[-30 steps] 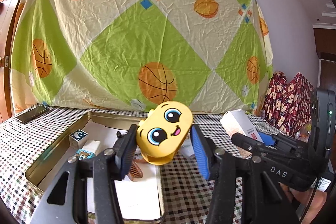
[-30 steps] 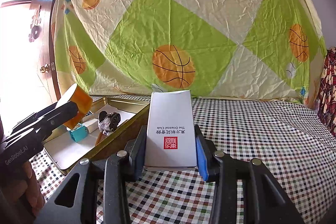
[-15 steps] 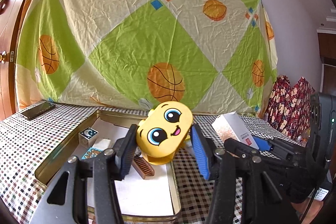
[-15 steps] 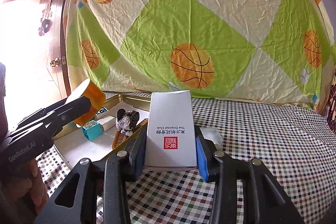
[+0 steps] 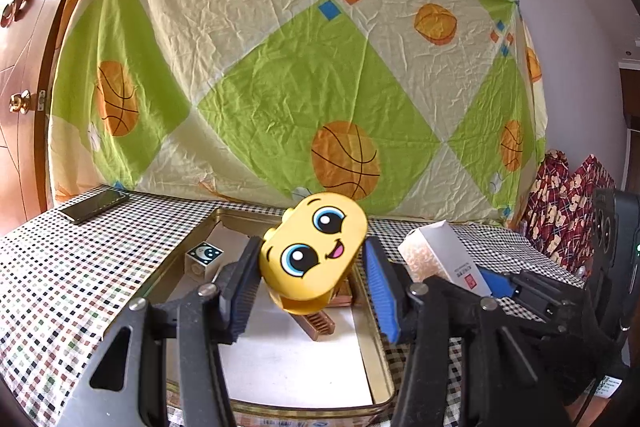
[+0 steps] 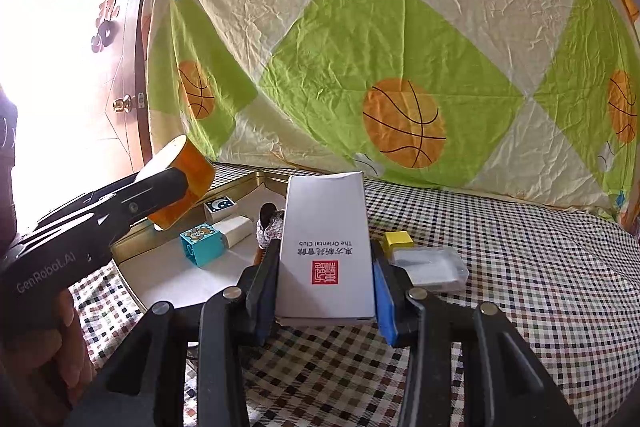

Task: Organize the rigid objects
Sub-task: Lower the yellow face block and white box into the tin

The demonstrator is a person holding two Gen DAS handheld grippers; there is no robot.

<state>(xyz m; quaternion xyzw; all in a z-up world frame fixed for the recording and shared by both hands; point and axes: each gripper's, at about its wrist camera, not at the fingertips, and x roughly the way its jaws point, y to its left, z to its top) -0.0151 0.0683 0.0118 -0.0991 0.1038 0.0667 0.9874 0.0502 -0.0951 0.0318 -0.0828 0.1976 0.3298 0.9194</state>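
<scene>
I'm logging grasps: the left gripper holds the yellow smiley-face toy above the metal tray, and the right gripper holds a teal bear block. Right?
Not quite. The right gripper holds the white box, as the right wrist view shows; the teal bear block lies in the metal tray. The left gripper does hold the yellow smiley-face toy.

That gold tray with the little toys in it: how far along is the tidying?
Partly done. The gold tray already holds a teal bear block, a moon block and a brown comb. In hand: the left claw grips a yellow face toy, the right claw a white box. Left on the cloth: a yellow cube and clear case.
</scene>
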